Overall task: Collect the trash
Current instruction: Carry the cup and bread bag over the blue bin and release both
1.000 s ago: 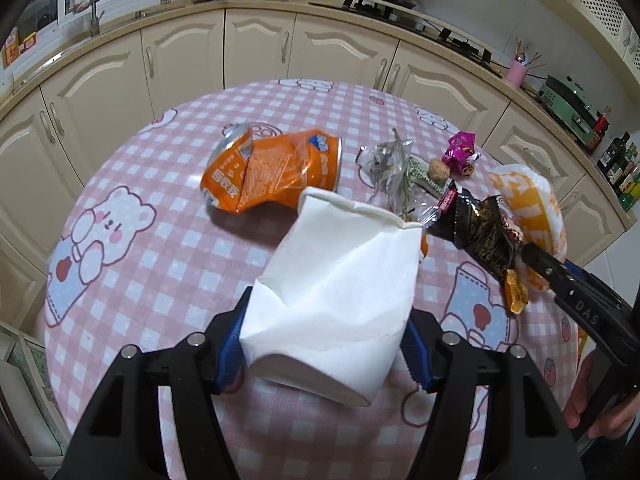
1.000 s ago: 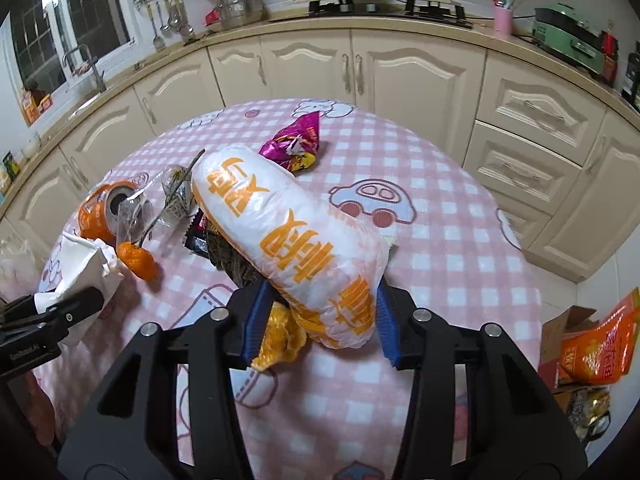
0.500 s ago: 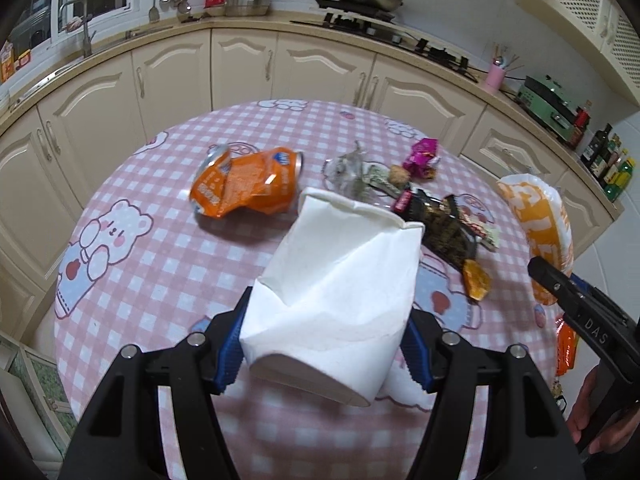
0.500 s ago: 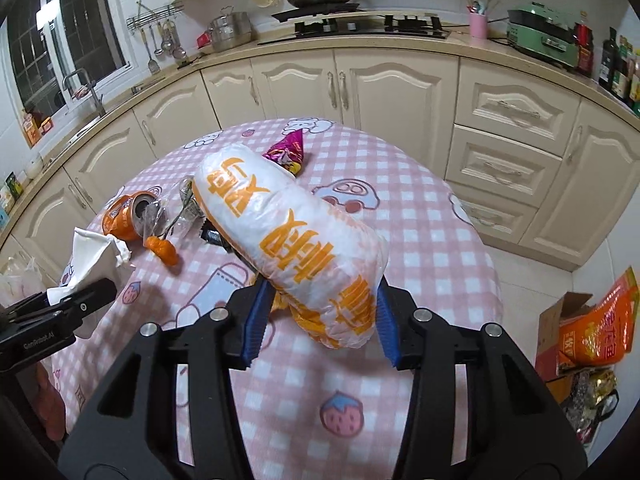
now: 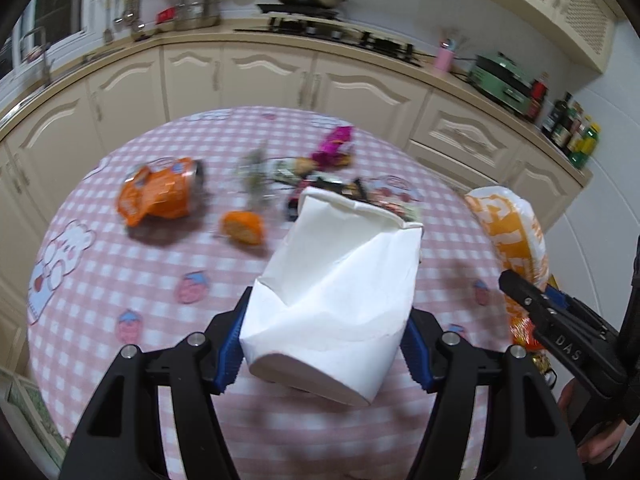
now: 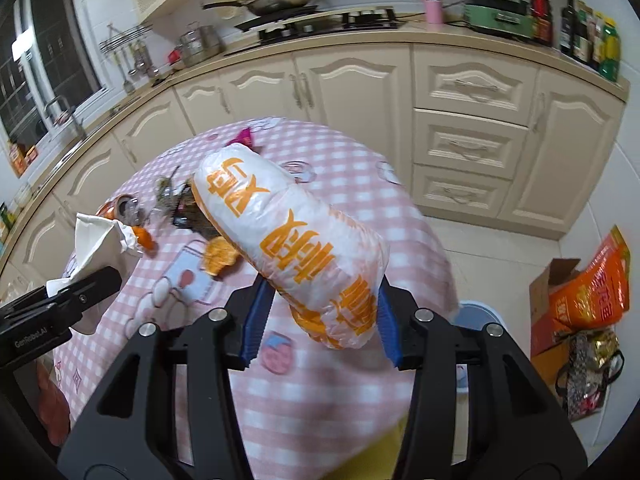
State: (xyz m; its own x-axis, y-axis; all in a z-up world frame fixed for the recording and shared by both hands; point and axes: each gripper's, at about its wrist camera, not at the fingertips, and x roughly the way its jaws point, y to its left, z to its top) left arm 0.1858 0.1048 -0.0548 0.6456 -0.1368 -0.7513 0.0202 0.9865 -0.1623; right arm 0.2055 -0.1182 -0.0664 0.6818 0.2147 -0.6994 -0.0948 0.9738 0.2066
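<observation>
In the left wrist view, our left gripper [image 5: 322, 344] is clamped on a crumpled white paper bag [image 5: 336, 300], its blue pads pressing both sides and the bag's open mouth pointing away over the round table in its pink checked cloth [image 5: 100, 280]. On the table beyond lie a crushed orange drink can [image 5: 160, 194] at far left, a small orange wrapper [image 5: 243, 227] nearer the middle, and a blurred heap of dark wrappers with a magenta foil piece [image 5: 334, 146] at the far edge. At right we see the other tool's black finger, stamped "DAS".

In the right wrist view, our right gripper [image 6: 320, 316] grips a puffy white plastic bag with large orange characters [image 6: 292, 240]; the print is Chinese and upside down, and we cannot read it. The pads touch the bag's flanks only near its lower end. The left tool at the left edge carries the lettering "GenRobot.AI". On the floor to the right sit a cardboard box [image 6: 550, 300] and an orange sack [image 6: 592, 292].

We judge the slippery plastic bag the likelier risk: most of it overhangs the jaws, so a quick swing could slide it free. The soft paper bag could buckle and slip as well.
</observation>
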